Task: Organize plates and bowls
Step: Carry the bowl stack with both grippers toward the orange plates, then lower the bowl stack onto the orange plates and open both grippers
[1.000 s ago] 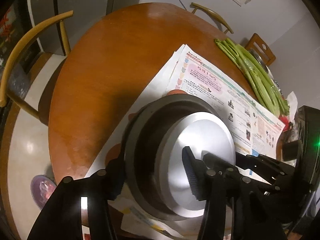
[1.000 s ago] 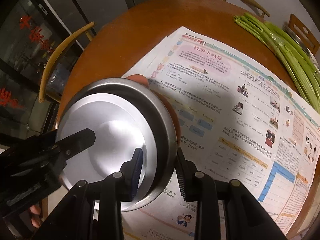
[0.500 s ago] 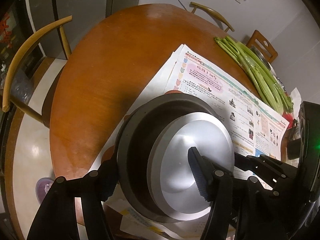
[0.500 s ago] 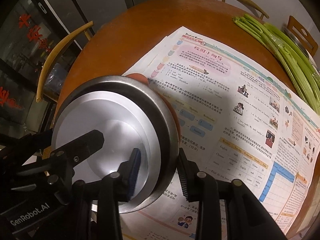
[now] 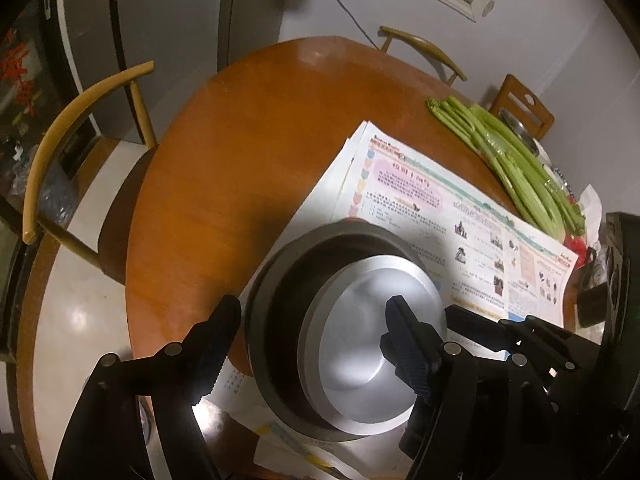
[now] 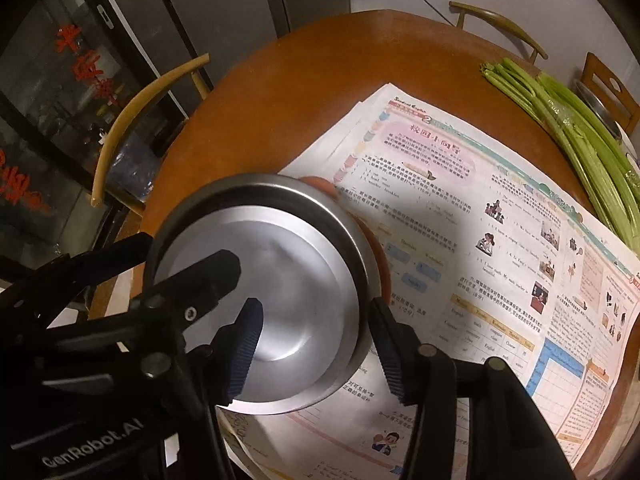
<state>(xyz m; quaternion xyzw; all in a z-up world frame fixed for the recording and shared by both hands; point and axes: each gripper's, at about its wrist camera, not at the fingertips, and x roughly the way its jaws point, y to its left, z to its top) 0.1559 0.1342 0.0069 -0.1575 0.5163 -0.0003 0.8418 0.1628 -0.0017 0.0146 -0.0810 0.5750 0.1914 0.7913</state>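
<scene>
Two steel bowls sit nested on the newspaper, the smaller inner bowl (image 5: 372, 340) (image 6: 288, 280) inside the darker outer bowl (image 5: 276, 320) (image 6: 352, 224). An orange rim (image 6: 378, 248) peeks out from under them. My left gripper (image 5: 312, 308) straddles the left side of the bowls, one finger outside the wall and one over the inner bowl. Its jaws are opening and the pads stand off the metal. My right gripper (image 6: 314, 308) straddles the right rim the same way, its jaws opening and clear of the rim.
The newspaper (image 6: 460, 208) covers the right half of the round wooden table (image 5: 240, 160). A bundle of celery (image 5: 516, 168) lies at the far right. Wooden chairs (image 5: 72, 128) stand around the table, one holding a steel dish (image 6: 600, 108).
Both grippers' jaws have spread wider and their pads have come off the bowls' rims. The nested bowls stay on the newspaper.
</scene>
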